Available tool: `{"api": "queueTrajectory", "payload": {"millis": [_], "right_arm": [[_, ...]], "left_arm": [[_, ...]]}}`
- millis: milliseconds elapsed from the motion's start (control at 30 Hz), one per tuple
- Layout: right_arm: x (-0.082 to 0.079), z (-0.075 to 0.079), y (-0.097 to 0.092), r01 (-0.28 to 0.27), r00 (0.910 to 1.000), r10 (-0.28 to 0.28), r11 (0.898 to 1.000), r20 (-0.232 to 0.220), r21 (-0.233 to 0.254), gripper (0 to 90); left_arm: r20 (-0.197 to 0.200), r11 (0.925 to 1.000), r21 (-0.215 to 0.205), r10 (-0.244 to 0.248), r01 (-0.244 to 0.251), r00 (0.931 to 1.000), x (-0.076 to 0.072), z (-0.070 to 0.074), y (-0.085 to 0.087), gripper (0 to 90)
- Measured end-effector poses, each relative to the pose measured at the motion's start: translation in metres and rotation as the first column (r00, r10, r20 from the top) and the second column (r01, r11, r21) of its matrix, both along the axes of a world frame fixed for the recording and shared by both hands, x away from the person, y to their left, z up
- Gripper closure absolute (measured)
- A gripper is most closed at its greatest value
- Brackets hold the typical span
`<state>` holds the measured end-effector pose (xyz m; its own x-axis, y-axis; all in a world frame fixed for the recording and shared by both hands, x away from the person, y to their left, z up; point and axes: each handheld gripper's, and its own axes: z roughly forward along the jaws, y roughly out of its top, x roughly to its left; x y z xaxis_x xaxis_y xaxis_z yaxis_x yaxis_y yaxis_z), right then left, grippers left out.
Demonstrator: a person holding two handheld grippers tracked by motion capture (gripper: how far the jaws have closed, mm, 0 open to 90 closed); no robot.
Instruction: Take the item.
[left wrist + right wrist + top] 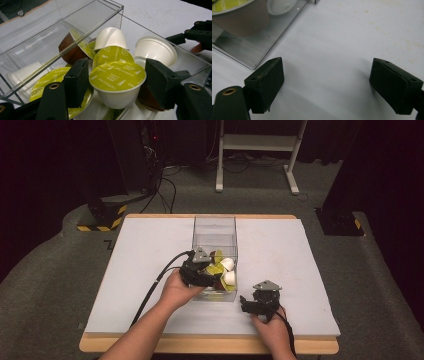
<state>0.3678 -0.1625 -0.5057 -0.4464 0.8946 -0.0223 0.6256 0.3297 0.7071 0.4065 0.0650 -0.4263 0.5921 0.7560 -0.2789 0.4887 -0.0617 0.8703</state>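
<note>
A clear plastic box [214, 227] stands in the middle of the table with several coffee capsules piled at its near end. My left gripper [206, 272] reaches into that pile. In the left gripper view its jaws press on both sides of a white capsule with a yellow-green Cappuccino lid [117, 77], held above the others, so the left gripper [116, 65] is shut on it. My right gripper [248, 303] rests low over the table just right of the box's near corner. It [327, 65] is open with bare white table between its jaws.
Around the held capsule lie a brown capsule [72, 51], two white capsules [110, 37] on their sides and more yellow-green lids [47, 81]. The box's near corner [249, 52] sits just ahead-left of the right gripper. White table surface [285, 250] spreads to both sides.
</note>
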Motion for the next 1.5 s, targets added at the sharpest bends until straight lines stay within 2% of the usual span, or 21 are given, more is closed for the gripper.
{"api": "queueTrajectory", "payload": {"millis": [167, 233, 267, 367, 467, 567, 700, 1067, 1167, 1200, 1300, 1333, 1500], "right_arm": [[0.000, 0.000, 0.000, 0.000, 1.0000, 0.000, 1.000, 0.000, 0.000, 12.4], [0.000, 0.000, 0.000, 0.000, 1.0000, 0.000, 1.000, 0.000, 0.000, 12.4], [0.000, 0.000, 0.000, 0.000, 1.0000, 0.000, 1.000, 0.000, 0.000, 12.4], [0.000, 0.000, 0.000, 0.000, 1.0000, 0.000, 1.000, 0.000, 0.000, 12.5], [0.000, 0.000, 0.000, 0.001, 1.0000, -0.001, 1.000, 0.000, 0.000, 12.6], [0.000, 0.000, 0.000, 0.000, 1.0000, 0.000, 1.000, 0.001, 0.000, 12.6], [0.000, 0.000, 0.000, 0.000, 1.0000, 0.000, 1.000, 0.001, 0.000, 12.6], [0.000, 0.000, 0.000, 0.000, 1.0000, 0.000, 1.000, 0.001, 0.000, 12.6], [0.000, 0.000, 0.000, 0.000, 1.0000, 0.000, 1.000, -0.001, 0.001, 12.7], [0.000, 0.000, 0.000, 0.001, 1.0000, -0.001, 1.000, 0.000, 0.000, 12.7], [0.000, 0.000, 0.000, 0.001, 1.0000, -0.001, 1.000, 0.000, 0.001, 12.7], [0.000, 0.000, 0.000, 0.001, 1.0000, -0.001, 1.000, 0.000, 0.001, 12.7], [0.000, 0.000, 0.000, 0.001, 1.0000, -0.001, 1.000, 0.000, 0.000, 12.8]], "left_arm": [[-0.002, 0.9998, -0.017, -0.001, 0.001, 1.0000, -0.001, 0.001, 0.003, 38.3], [0.001, 0.9992, -0.041, -0.005, 0.005, 1.0000, -0.002, 0.002, 0.004, 44.7], [0.002, 0.9990, -0.044, -0.006, 0.006, 1.0000, -0.002, 0.003, 0.004, 45.1], [0.007, 0.9995, -0.030, -0.012, 0.012, 0.9999, -0.003, 0.002, 0.004, 45.9], [0.011, 0.9994, -0.036, 0.002, -0.001, 0.9999, -0.002, 0.001, 0.004, 43.6], [0.016, 0.9998, -0.021, 0.004, -0.004, 0.9999, -0.002, 0.000, 0.005, 35.7], [0.008, 1.0000, -0.005, 0.005, -0.005, 1.0000, -0.002, -0.002, 0.005, 31.1], [-0.006, 0.9994, -0.031, -0.013, 0.012, 0.9999, -0.006, -0.004, 0.008, 32.5], [-0.006, 0.9995, -0.024, -0.021, 0.021, 0.9998, -0.008, -0.005, 0.009, 33.2], [-0.012, 0.9990, -0.043, -0.011, 0.010, 0.9999, -0.008, -0.005, 0.008, 33.3], [-0.021, 0.9984, -0.053, -0.022, 0.021, 0.9995, -0.008, -0.005, 0.011, 32.4], [-0.025, 0.9973, -0.072, -0.015, 0.013, 0.9996, -0.008, -0.004, 0.011, 31.8], [-0.029, 0.9962, -0.087, -0.002, -0.001, 0.9996, -0.004, -0.002, 0.013, 29.0]]}}
